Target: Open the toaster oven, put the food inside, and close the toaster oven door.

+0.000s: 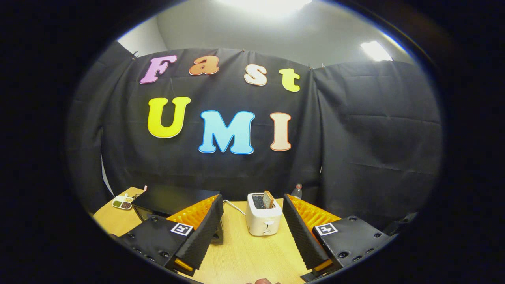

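Hand-held gripper [252, 221] fingers spread apart, empty, above wooden surface [240, 256]. White toaster [263, 217] with bread slice [268, 199] in slot stands just ahead between fingers. Black toaster oven [173, 199] beyond left finger, door closed. Small divided dish [122, 202] near surface's far left corner. Bottle [297, 191] at far edge.

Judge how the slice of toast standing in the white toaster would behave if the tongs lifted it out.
The toast looks thin and rigid, so probably light but crumbly under a hard squeeze. It stands in the toaster, so should lift straight up. The tongs are open, short of it.
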